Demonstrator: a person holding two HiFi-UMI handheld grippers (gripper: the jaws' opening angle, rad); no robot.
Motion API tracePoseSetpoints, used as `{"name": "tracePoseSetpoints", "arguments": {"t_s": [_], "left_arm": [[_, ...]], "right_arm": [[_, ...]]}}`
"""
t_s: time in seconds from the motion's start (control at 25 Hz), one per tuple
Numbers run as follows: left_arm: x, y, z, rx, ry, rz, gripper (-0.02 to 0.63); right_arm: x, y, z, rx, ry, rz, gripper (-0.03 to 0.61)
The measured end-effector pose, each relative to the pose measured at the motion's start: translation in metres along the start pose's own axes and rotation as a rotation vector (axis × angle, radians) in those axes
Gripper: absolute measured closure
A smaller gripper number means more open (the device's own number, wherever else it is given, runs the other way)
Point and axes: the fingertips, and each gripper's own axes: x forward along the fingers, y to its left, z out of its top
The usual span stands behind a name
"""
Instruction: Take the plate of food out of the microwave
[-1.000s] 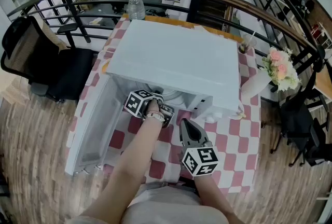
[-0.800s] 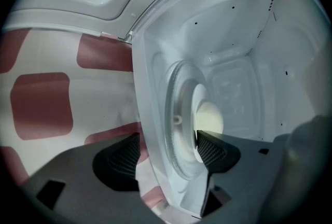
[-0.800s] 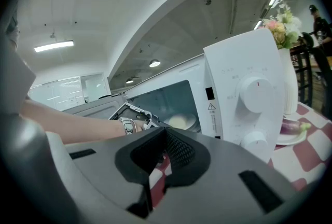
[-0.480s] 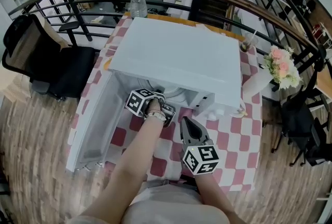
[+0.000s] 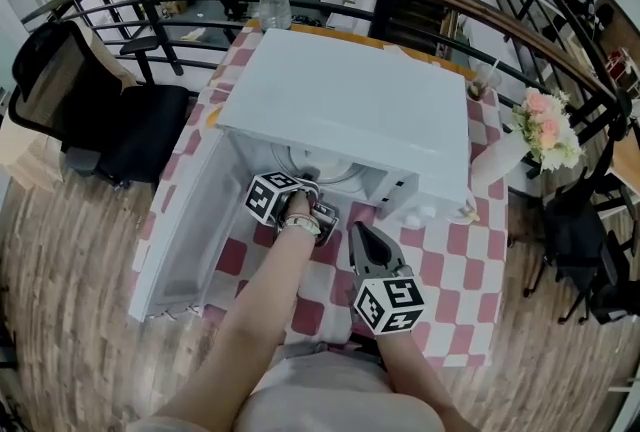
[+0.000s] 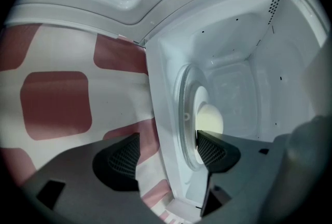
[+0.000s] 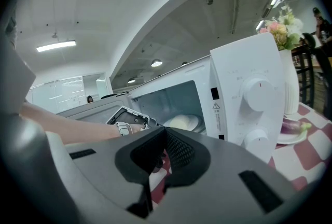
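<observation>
A white microwave (image 5: 350, 110) stands on the red-checked table, its door (image 5: 185, 230) swung open to the left. Inside lies a white plate (image 5: 318, 168) with a pale round food (image 6: 210, 119) on it. My left gripper (image 5: 300, 200) reaches into the opening. Its jaws stand open (image 6: 167, 154), one pad inside over the plate's near rim, the other outside below the front sill, neither pressing. The right gripper (image 5: 363, 235) hovers in front of the microwave's control panel (image 7: 257, 93), shut on nothing (image 7: 155, 158). From there the plate (image 7: 181, 123) shows inside.
A water bottle (image 5: 272, 2) stands behind the microwave. A vase of flowers (image 5: 540, 135) and a cup with a straw (image 5: 482, 80) are at the right. A small dish (image 7: 290, 134) lies beside the microwave. A black chair (image 5: 90, 110) stands left of the table.
The head view has shifted a little, so more of the microwave's inside shows. Both grippers hold about the same places.
</observation>
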Motion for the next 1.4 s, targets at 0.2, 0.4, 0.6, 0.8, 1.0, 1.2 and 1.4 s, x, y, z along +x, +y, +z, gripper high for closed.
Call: {"name": "tracePoseSetpoints", "arguments": {"t_s": [0.2,0.4,0.6,0.8,1.0,1.2,1.4], "left_arm": [[-0.006,0.005,-0.001,-0.003,0.006,0.001,0.27],[-0.012,0.009,-0.001,-0.016,0.016,-0.014,0.281],[-0.018,0.008,-0.003,-0.02,0.024,-0.037,0.331],[-0.022,0.002,-0.003,-0.023,0.025,-0.078,0.417],[-0.022,-0.008,-0.004,-0.04,0.031,-0.145,0.505],[-0.021,-0.017,-0.004,-0.06,0.035,-0.168,0.575],[-0.02,-0.017,-0.004,-0.067,0.034,-0.163,0.574]], "right_arm": [[-0.001,0.003,0.0,-0.001,-0.002,0.007,0.555],[-0.002,0.005,0.001,0.0,-0.005,0.01,0.555],[-0.002,0.006,0.001,0.005,-0.006,0.011,0.555],[-0.002,0.007,0.001,0.007,-0.007,0.011,0.555],[-0.003,0.005,0.001,0.013,-0.01,0.009,0.555],[-0.004,0.001,0.001,0.021,-0.013,0.0,0.555],[-0.004,0.001,0.001,0.023,-0.013,0.001,0.555]]}}
